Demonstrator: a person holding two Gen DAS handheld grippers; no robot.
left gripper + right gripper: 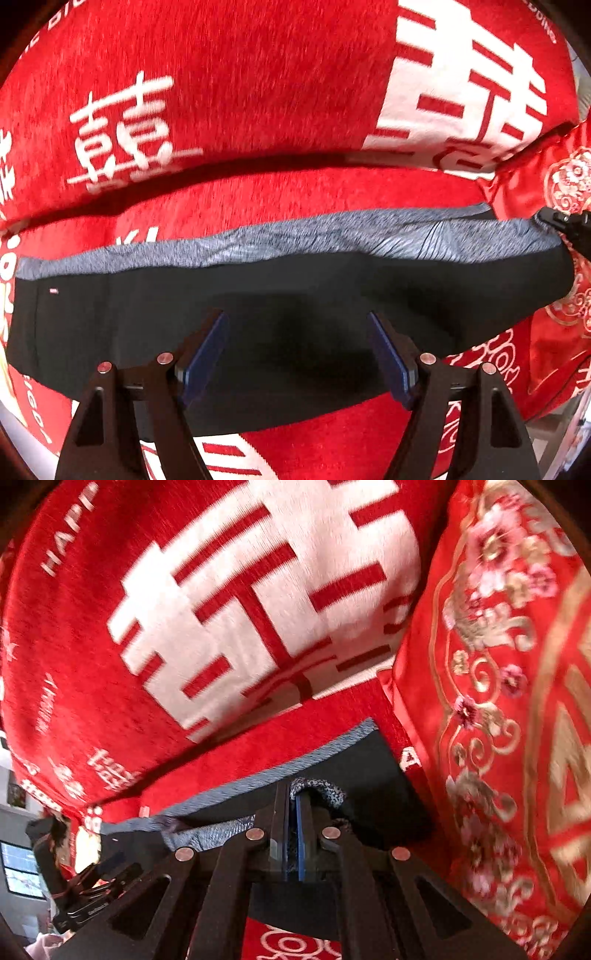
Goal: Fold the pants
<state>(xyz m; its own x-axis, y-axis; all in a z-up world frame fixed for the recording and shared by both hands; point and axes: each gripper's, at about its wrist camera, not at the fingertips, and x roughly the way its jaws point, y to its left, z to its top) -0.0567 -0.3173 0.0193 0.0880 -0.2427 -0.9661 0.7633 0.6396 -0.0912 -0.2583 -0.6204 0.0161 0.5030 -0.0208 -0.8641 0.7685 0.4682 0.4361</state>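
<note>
Two blue-padded fingers of the left gripper (297, 354) stand wide apart, released, with nothing between them; they hover over the black cloth of the pants (258, 314), and whether the tips touch the fabric cannot be told. On the other side, the right gripper (295, 805) is clenched: its pads are pressed nearly together on a bunched bit of the grey waistband (317, 788), which puckers up and curls over the fingertips.

From the left wrist view, the pants lie spread flat across the red blanket (258, 92), the grey waistband running along the far edge and a small pale tag (54, 291) near the left end. The right gripper's black body shows at the right end of that band.

Beyond the pants, the blanket rises in a fold with large white characters woven in. Beside it on the right sits a red embroidered cushion (498, 664), patterned with gold scrolls and pink flowers, just beside the waistband's corner.
</note>
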